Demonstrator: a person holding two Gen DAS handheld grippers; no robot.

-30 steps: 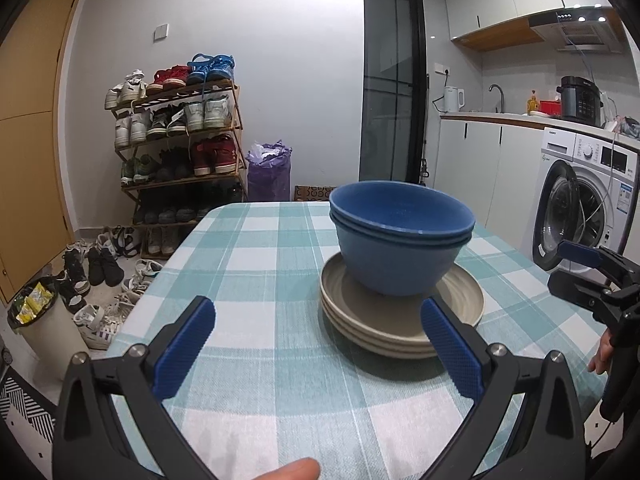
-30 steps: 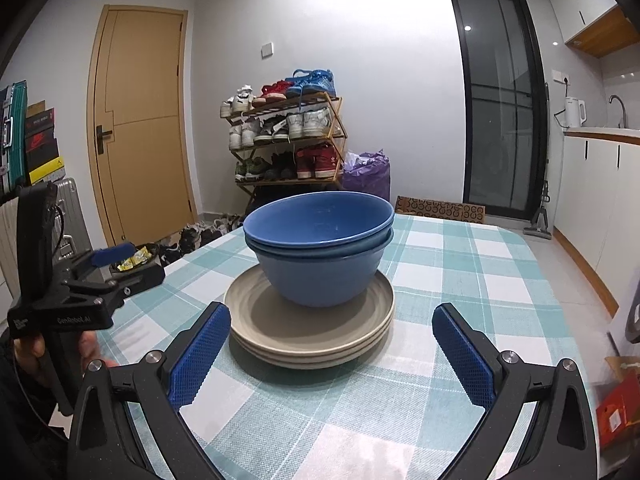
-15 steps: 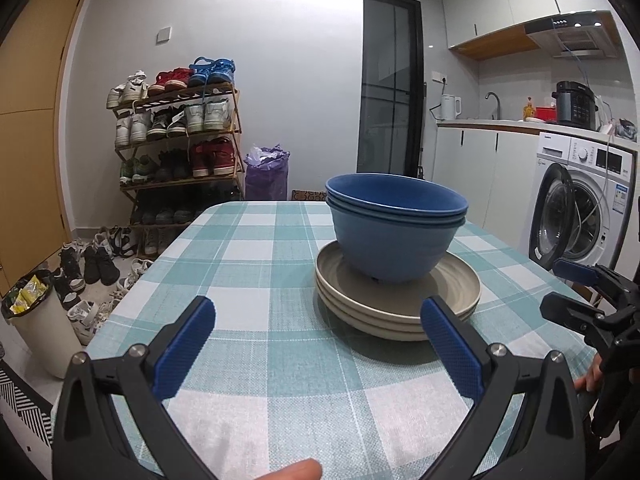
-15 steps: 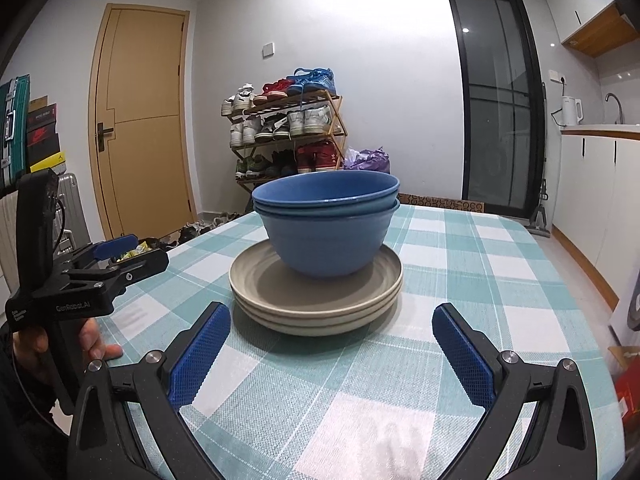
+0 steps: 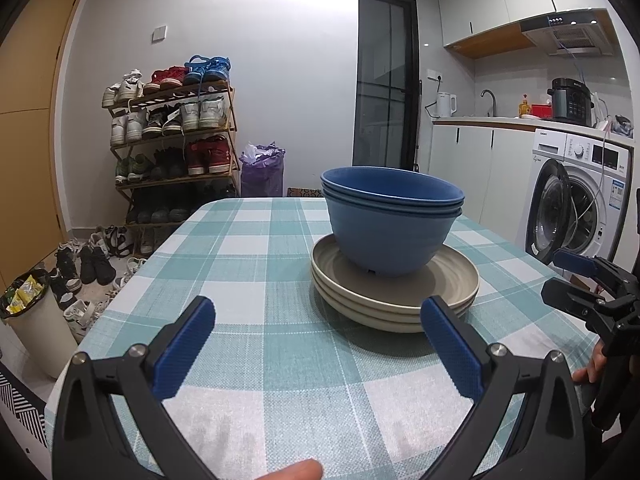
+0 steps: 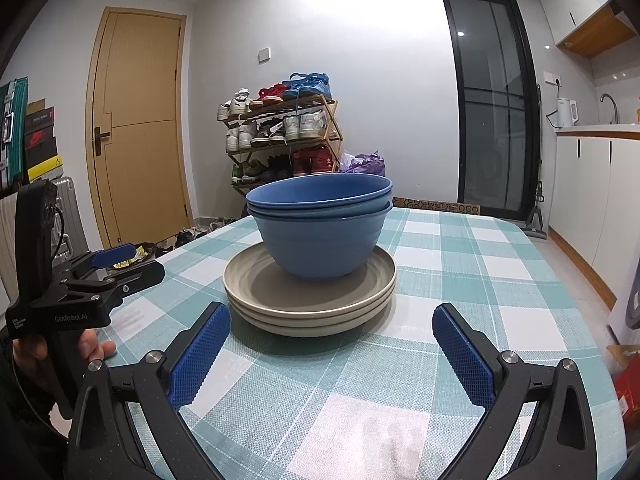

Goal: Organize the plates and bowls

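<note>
Nested blue bowls (image 5: 390,224) (image 6: 320,226) sit on a stack of beige plates (image 5: 394,300) (image 6: 310,300) in the middle of the checked table (image 5: 256,276) (image 6: 460,280). My left gripper (image 5: 316,344) is open and empty, low over the near table edge, short of the stack. My right gripper (image 6: 330,346) is open and empty too, facing the stack from the other side. Each gripper shows in the other's view, the right one (image 5: 580,284) at the right edge and the left one (image 6: 116,266) at the left edge.
A shoe rack (image 5: 172,148) and a purple bag (image 5: 262,170) stand past the table's far end. A washing machine (image 5: 576,200) and kitchen counter are on the right. A bin (image 5: 28,320) and loose shoes lie on the floor at left. A wooden door (image 6: 140,120) is behind.
Both grippers have sunk lower toward the table, so the bowls and plates now appear more side-on. Both stay open. The stack has not moved.
</note>
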